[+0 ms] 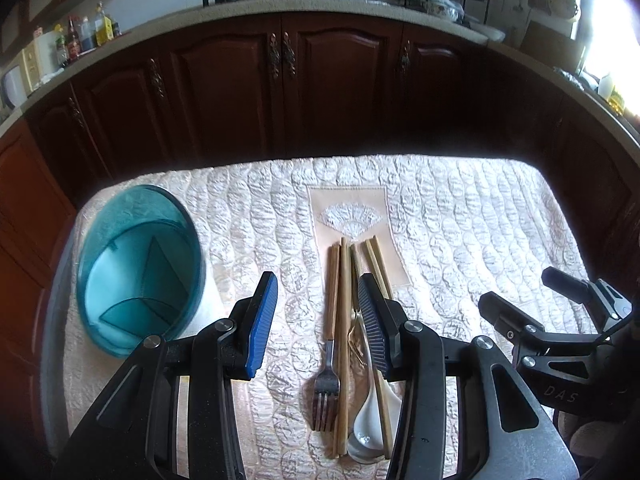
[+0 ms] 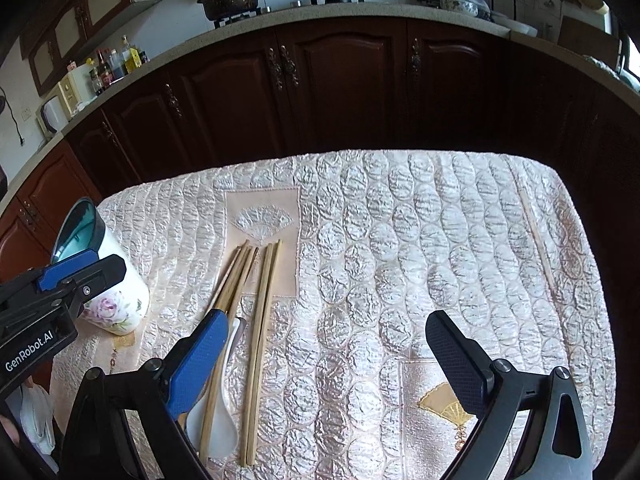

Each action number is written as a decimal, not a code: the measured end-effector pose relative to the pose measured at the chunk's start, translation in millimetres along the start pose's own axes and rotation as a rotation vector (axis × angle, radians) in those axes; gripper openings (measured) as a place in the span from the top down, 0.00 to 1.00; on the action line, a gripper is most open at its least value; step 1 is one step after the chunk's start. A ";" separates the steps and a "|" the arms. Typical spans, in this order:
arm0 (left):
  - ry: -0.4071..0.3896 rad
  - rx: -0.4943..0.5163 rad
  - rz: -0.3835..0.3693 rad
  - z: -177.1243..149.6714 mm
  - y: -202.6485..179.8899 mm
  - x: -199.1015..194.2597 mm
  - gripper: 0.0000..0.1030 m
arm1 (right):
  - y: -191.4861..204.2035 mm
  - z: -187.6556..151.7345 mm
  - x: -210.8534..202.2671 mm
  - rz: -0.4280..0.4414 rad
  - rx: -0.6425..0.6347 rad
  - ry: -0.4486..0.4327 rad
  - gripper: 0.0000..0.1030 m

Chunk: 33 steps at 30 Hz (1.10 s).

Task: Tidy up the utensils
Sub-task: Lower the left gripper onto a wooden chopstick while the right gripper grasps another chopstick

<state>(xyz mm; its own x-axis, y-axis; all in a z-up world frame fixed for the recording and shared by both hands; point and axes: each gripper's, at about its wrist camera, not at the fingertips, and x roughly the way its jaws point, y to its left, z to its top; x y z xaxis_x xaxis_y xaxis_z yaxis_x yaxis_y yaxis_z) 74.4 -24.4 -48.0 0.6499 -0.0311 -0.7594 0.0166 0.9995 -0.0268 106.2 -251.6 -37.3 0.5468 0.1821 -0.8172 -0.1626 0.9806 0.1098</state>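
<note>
Quilted pink cloth [image 2: 400, 240] covers table; dark wood cabinets [image 2: 340, 88] behind; both tongs gape, empty.

Two wrist fisheyes, both angled steeply down over the quilted counter [image 1: 460, 216] toward the dark cabinets.

The left view sits close above the utensil pile [image 1: 352, 344] at lower centre, holder [image 1: 140, 272] at left. The right view looks from further right, the pile [image 2: 240, 360] lower left. Both share cloth, pile, holder [image 2: 116, 300] and stove.
</note>
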 end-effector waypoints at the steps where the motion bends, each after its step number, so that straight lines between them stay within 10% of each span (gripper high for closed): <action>1: 0.011 0.000 -0.003 0.8 -0.6 4.6 0.60 | -0.6 0.0 4.0 0.003 0.001 0.007 0.09; 21: 0.182 0.080 0.015 19.6 -6.2 82.1 0.61 | 17.6 9.8 115.8 0.186 0.006 0.196 0.76; 33: 0.216 0.077 0.035 25.9 -5.0 97.0 0.61 | 12.6 16.0 128.4 0.283 0.049 0.207 0.81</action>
<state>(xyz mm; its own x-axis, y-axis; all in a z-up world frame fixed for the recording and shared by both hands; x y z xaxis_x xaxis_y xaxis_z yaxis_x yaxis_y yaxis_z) 157.1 -32.3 -104.7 0.4736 0.0118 -0.8806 0.0600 0.9972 0.0456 187.5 -214.6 -131.7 0.3074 0.4334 -0.8471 -0.2413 0.8966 0.3712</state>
